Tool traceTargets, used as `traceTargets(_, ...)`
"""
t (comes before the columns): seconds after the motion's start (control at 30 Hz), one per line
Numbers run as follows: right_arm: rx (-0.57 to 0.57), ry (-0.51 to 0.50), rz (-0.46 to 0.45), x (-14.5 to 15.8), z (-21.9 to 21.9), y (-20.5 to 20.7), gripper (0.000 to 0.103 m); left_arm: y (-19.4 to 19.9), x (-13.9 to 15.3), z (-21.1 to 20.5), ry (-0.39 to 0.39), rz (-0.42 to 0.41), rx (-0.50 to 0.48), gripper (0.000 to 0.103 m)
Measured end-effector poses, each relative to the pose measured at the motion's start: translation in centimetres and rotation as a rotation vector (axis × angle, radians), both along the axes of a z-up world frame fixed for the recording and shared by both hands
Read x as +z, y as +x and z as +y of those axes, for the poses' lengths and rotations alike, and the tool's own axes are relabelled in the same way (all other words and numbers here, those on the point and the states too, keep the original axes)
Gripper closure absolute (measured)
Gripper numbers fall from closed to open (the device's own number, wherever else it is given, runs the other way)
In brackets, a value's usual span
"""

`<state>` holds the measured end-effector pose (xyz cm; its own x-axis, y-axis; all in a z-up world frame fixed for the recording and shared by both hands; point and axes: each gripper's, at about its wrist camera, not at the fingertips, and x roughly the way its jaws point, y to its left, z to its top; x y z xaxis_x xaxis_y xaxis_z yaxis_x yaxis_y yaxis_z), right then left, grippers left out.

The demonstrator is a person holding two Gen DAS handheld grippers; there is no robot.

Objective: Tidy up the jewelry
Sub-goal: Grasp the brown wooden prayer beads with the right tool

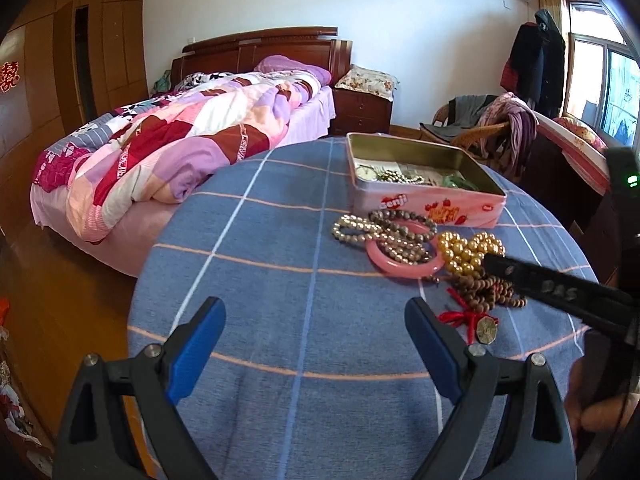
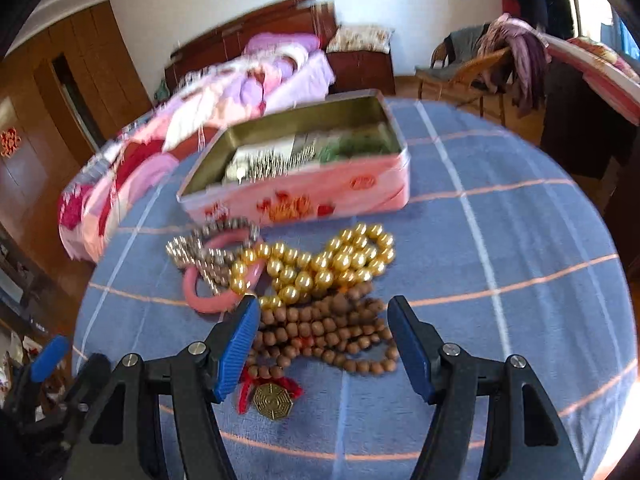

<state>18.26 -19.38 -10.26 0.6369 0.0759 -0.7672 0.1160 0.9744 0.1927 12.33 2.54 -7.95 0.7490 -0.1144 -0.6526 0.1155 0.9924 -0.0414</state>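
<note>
An open pink tin point(image 1: 430, 204) point(image 2: 320, 188) with some jewelry inside stands on the blue checked tablecloth point(image 1: 280, 280). In front of it lie a pink bangle point(image 1: 400, 266) point(image 2: 208, 300), silver-grey beads point(image 1: 360, 232) point(image 2: 200, 248), gold pearl beads point(image 1: 468, 252) point(image 2: 320, 264) and brown wooden beads point(image 1: 488, 290) point(image 2: 328, 332) with a red tassel and brass medallion point(image 2: 273, 402). My right gripper point(image 2: 320, 320) is open, its fingers straddling the wooden beads; it shows as a black arm in the left view point(image 1: 560, 292). My left gripper point(image 1: 316, 320) is open and empty over bare cloth, left of the pile.
A bed with a patchwork quilt point(image 1: 180, 140) lies beyond the table's left edge. A nightstand point(image 1: 360, 108) and a wicker chair with clothes point(image 1: 480, 128) stand behind the table. A window is at the far right.
</note>
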Motion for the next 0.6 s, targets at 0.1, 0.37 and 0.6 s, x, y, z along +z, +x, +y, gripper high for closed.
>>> traceTargets(0.1,0.022,-0.004,-0.019,0.2,0.3,-0.6,0.094,0.2,0.0,0.5,0.001,0.002,0.01,0.01)
traceTargets(0.37,0.049,0.051,-0.098,2.3,-1.1,-3.6,0.103,0.8,-0.3,0.5,-0.013,0.022,0.014,0.01)
traceTargets(0.6,0.055,0.066,-0.061,2.0,-1.7,-2.5,0.1,1.1,-0.5,0.2,-0.024,0.037,0.008,0.01)
